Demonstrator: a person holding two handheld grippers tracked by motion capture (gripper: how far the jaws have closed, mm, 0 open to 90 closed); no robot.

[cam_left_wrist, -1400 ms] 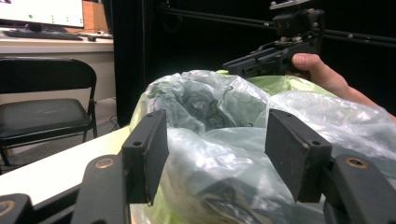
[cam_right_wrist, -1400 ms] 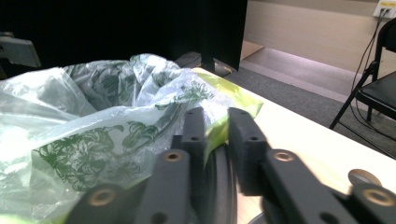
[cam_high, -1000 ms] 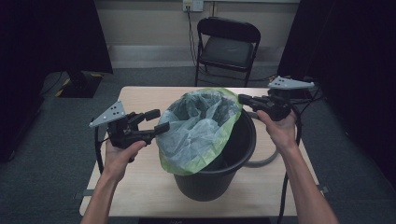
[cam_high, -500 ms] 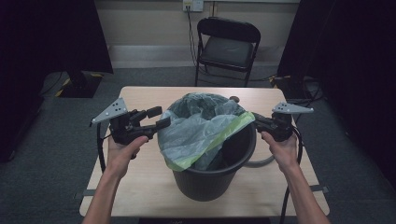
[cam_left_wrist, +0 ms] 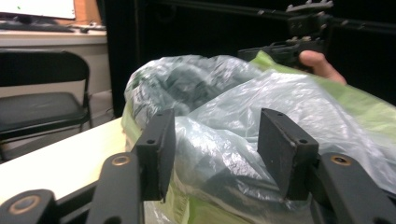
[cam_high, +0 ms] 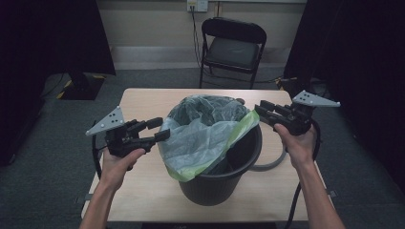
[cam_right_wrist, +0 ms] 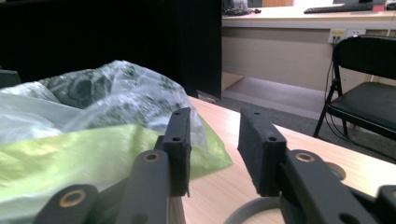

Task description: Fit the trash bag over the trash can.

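Grey carpet surrounds a pale wooden table (cam_high: 143, 102), with a black folding chair (cam_high: 232, 45) behind it against the wall. Nearest the person, a black bin (cam_high: 217, 183) stands upright at the middle of the table, its mouth facing straight up. A clear bag with a green edge (cam_high: 205, 138) is draped over that mouth; it covers the left and far rim, while the right front of the rim is bare and the green edge slants across the opening from the near left up to the far right. At the bag's left side the left gripper (cam_high: 160, 130) points right toward it, its jaws spread apart with the plastic bulging between them in the left gripper view, though no pad clearly presses it. On the other side, just beyond the green corner, the right gripper (cam_high: 261, 110) points left at the bin, jaws parted and clamping nothing. A grey ring (cam_high: 270, 164) lies on the table to the right of the bin.
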